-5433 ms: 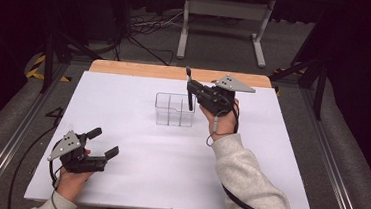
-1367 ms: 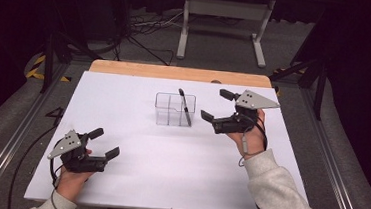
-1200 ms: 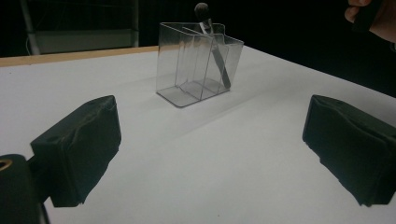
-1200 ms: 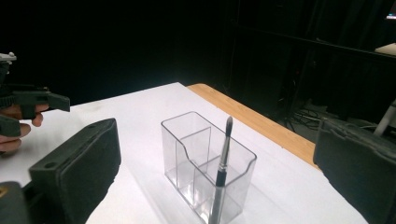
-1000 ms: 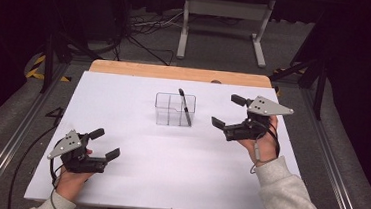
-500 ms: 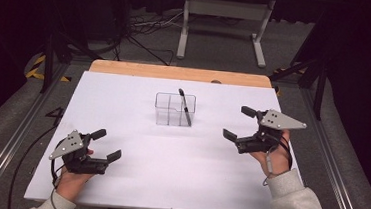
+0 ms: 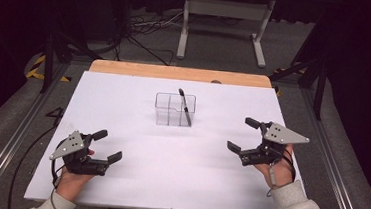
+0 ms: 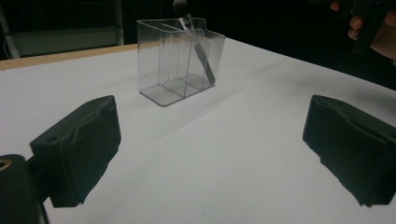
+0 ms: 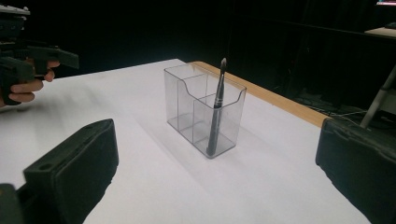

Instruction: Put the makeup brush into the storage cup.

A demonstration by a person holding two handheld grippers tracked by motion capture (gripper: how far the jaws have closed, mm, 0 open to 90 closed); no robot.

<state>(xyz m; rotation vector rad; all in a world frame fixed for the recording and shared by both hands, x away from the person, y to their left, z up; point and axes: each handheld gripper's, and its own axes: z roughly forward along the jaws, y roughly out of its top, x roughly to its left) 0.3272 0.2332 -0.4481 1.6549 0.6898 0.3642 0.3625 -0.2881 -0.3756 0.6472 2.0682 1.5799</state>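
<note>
- Brush (image 7: 185, 106): leaning, bristles up, in the end compartment of the clear organiser (image 7: 174, 110) at mid-table (image 7: 167, 183);
- Left gripper (image 7: 107, 146), right gripper (image 7: 243, 135): jaws wide apart, empty; both well apart from the organiser.

R gripper (image 7: 245, 137) let go of brush (image 7: 186, 106), now in organiser (image 7: 174, 109); withdrew, jaws wide, brush well ahead of fingertips.

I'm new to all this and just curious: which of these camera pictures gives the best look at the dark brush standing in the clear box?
The right gripper view: the brush stands close and whole, from tip to base, in an end compartment of the clear box. The left gripper view cuts off its top; the high view shows it small and from above.
</note>
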